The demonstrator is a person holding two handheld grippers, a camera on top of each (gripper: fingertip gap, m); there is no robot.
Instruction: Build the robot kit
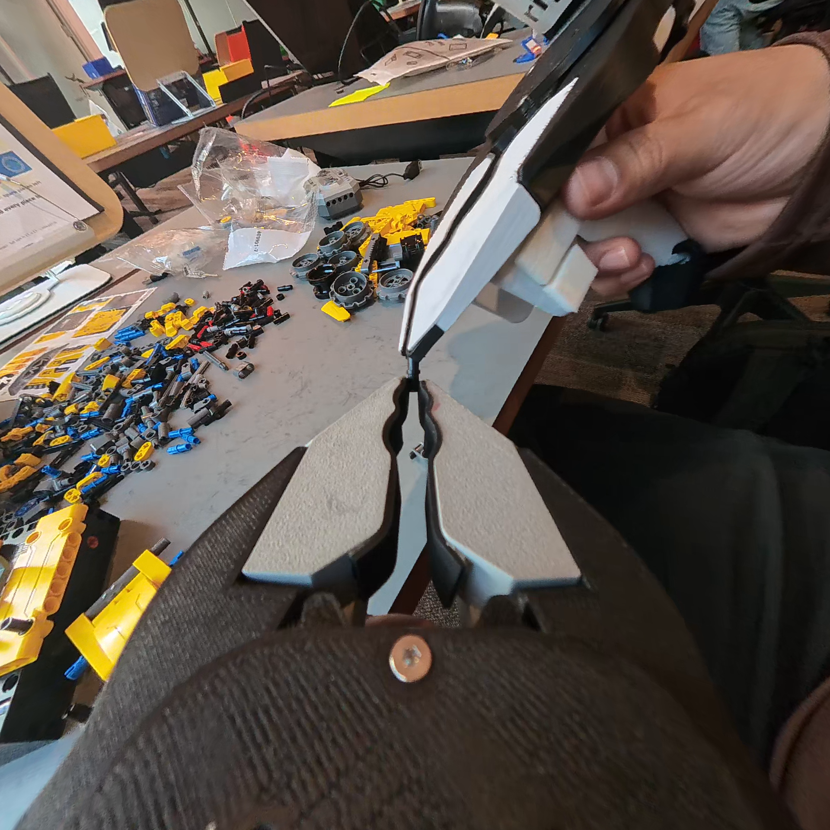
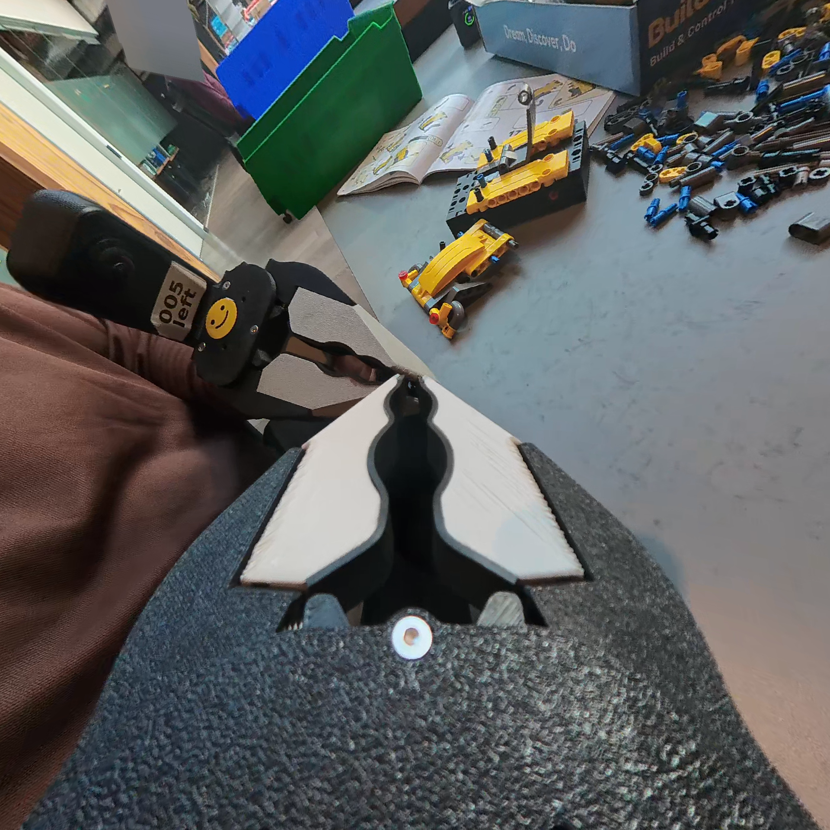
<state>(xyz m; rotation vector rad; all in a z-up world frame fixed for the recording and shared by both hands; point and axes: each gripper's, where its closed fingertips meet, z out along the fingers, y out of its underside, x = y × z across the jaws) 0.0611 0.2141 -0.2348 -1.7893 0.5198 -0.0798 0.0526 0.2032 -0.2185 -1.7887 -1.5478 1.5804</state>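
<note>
A: Small black pin (image 1: 411,369), that is the piece both tools meet on. It sits in the air just past the near edge of the tabletop (image 1: 314,373), pinched at the tip of the left hand-held gripper (image 1: 412,381).

B: And the jaws of that one?

A: Drawn together, tips clamped on the lower end of the pin. The right hand-held gripper (image 1: 409,352) comes down from above, its white fingers closed on the upper end. A hand (image 1: 700,179) grips its handle.

B: Does the other camera agree?

A: Yes. In the right wrist view the right hand-held gripper (image 2: 411,381) has its tips nearly touching, with a small dark piece (image 2: 409,395) caught between them. The left hand-held gripper (image 2: 395,373) reaches in from the left and meets it tip to tip, beside a brown sleeve (image 2: 90,449).

B: What lies around?

A: A loose pile of blue, black and yellow parts (image 1: 134,381) spreads over the tabletop, well apart from the tips. Grey wheels (image 1: 350,278) lie farther back, by a crumpled clear bag (image 1: 251,188). A small yellow assembly (image 2: 458,274) rests near a black and yellow block build (image 2: 521,175), which sits just beside an open instruction booklet (image 2: 431,134). A green bin (image 2: 332,112) stands beyond the tabletop's edge.
</note>
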